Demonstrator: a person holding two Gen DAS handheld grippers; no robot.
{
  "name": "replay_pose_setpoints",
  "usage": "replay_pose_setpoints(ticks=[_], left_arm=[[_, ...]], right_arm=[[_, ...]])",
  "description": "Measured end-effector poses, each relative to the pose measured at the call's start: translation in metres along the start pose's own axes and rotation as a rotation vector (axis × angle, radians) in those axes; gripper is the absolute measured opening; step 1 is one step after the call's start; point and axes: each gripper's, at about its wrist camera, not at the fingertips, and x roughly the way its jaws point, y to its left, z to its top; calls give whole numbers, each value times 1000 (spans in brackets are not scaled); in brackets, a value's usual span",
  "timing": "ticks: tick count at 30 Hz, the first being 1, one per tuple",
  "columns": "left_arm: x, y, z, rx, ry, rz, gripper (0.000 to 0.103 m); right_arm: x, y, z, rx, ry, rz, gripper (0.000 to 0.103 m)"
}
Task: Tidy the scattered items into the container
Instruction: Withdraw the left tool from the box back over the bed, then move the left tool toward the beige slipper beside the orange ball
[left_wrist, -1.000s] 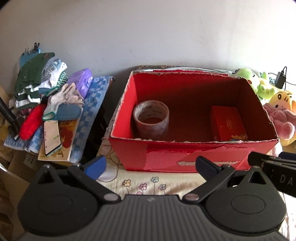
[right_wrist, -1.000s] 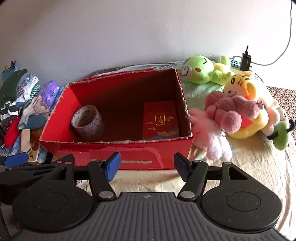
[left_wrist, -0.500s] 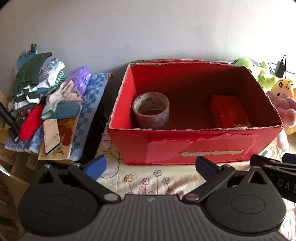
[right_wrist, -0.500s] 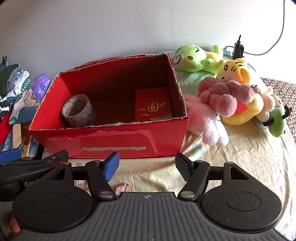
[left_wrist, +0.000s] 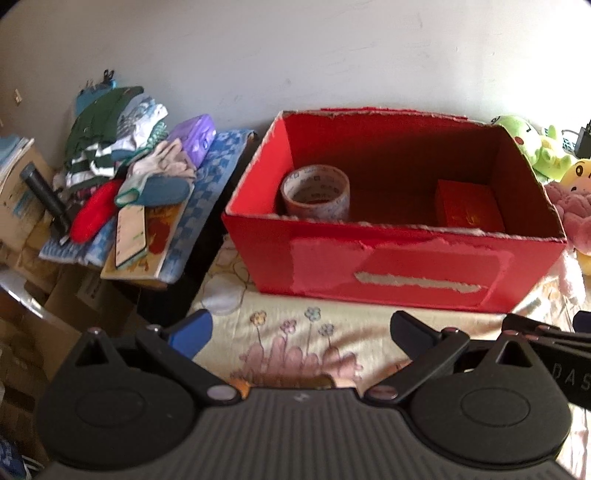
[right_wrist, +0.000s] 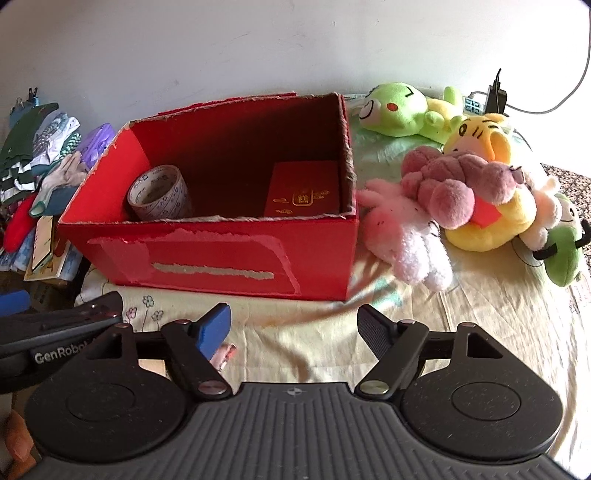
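Both tongs have drawn back from the red box (right_wrist: 207, 254), left (left_wrist: 301, 328) released, right (right_wrist: 293, 326) opening, empty.

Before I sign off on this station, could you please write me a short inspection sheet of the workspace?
Surface: pale floral bedsheet, wrinkled.
Job's things: red box open, holding a tape roll at its left end and a red packet at its right end; plush toys piled outside, right of the box.
Clutter: stack of clothes, book and small items on a side stand left of the box.
Grippers: left hand-held gripper open, empty; right hand-held gripper opening, nothing between its jaws.
Cables: charger with a white cable behind the toys.
Surroundings: plain white wall; cardboard boxes below the stand.
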Motion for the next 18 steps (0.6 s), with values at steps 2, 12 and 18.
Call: replay_pose_setpoints(ticks=[2,12,18], left_arm=[[-4,-6,-5,-8,3,16,103],[-12,-24,-26,-31,52,50,103],[-7,-19,-29,-27,72,43,102]], right_arm=[[-1,-8,-2,5,9,17,78],[-2,-29,-13,-14,36,73,78],[1,-28,-20,-10,63,100,78]])
